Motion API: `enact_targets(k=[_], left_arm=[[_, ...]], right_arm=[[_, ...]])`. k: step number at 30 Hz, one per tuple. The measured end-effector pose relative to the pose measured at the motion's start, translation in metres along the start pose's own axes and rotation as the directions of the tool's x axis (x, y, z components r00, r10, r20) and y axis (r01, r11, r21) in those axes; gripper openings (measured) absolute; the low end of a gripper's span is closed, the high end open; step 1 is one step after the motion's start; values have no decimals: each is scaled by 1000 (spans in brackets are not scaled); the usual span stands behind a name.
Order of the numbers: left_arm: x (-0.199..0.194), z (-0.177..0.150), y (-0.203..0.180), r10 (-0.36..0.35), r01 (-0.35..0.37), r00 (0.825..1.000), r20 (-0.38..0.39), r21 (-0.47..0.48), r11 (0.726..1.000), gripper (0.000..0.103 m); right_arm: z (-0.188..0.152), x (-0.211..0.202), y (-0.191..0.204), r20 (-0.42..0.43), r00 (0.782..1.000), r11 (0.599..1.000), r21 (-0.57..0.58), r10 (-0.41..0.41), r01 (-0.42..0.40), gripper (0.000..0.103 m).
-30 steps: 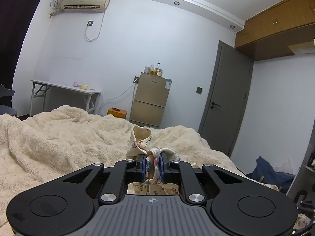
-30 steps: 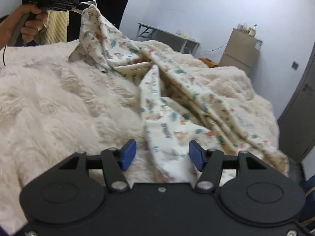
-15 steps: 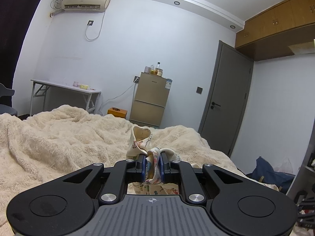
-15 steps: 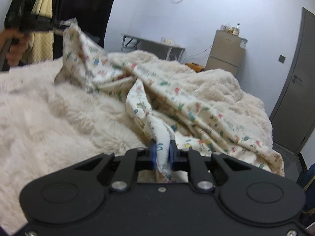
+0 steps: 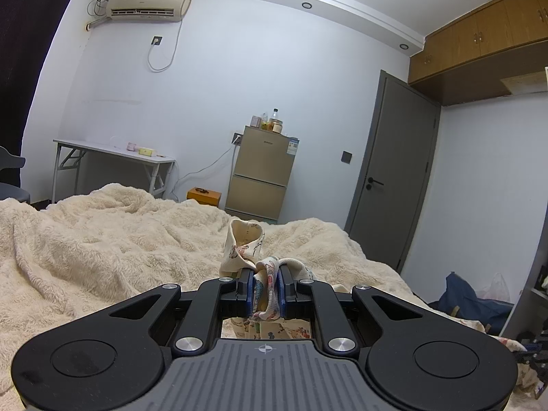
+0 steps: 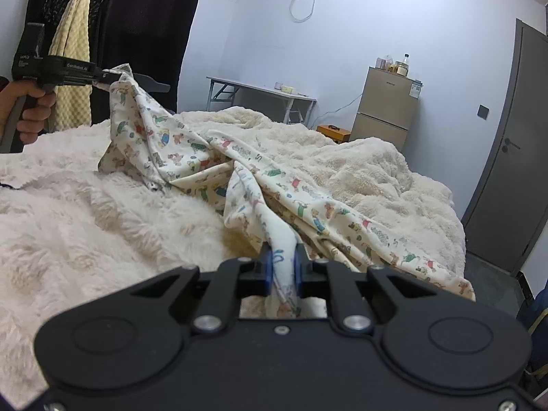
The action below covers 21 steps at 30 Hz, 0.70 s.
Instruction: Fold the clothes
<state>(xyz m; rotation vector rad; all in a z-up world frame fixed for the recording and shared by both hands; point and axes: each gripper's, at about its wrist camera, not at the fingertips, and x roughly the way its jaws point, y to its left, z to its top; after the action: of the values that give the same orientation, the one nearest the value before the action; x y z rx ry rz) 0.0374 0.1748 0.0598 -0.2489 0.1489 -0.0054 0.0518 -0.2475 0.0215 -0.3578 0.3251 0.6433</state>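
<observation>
A cream garment [image 6: 212,157] printed with small cartoon figures lies stretched and rumpled across a fluffy cream blanket [image 6: 85,212]. My right gripper [image 6: 283,267] is shut on a bunched fold of it at the near end. My left gripper [image 6: 111,77] appears at the upper left of the right wrist view, held in a hand [image 6: 29,113], and pinches a far corner raised above the bed. In the left wrist view the left gripper [image 5: 266,289] is shut on a wad of the garment [image 5: 244,245], and a cuff stands up past the fingertips.
The blanket [image 5: 102,239] covers the whole bed. Behind it stand a white folding table [image 5: 113,156], a small beige fridge [image 5: 262,174] with bottles on top, an orange box [image 5: 203,197] and a grey door [image 5: 390,185]. Clothes hang on hangers [image 6: 73,44] at the left.
My right gripper went from open around the fold to shut on it, then lifted and pulled back, drawing the garment taut. The left gripper stays shut on its corner.
</observation>
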Motion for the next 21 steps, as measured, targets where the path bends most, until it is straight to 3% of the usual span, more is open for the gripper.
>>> enact_targets(k=[12,17,21], left_arm=[[-4,1,2,-16,16,1000,-1,17,1000,11],[-15,8,9,-64,67,997,-32,120,990,12],[-28,8,20,-90,101,994,-67,191,976,13]], right_arm=[[6,-57,-39,79,997,999,42,-11,8,10],[5,-99,-65,108,994,998,54,-19,13,10],[-9,-120,-75,43,998,998,-15,55,-54,11]])
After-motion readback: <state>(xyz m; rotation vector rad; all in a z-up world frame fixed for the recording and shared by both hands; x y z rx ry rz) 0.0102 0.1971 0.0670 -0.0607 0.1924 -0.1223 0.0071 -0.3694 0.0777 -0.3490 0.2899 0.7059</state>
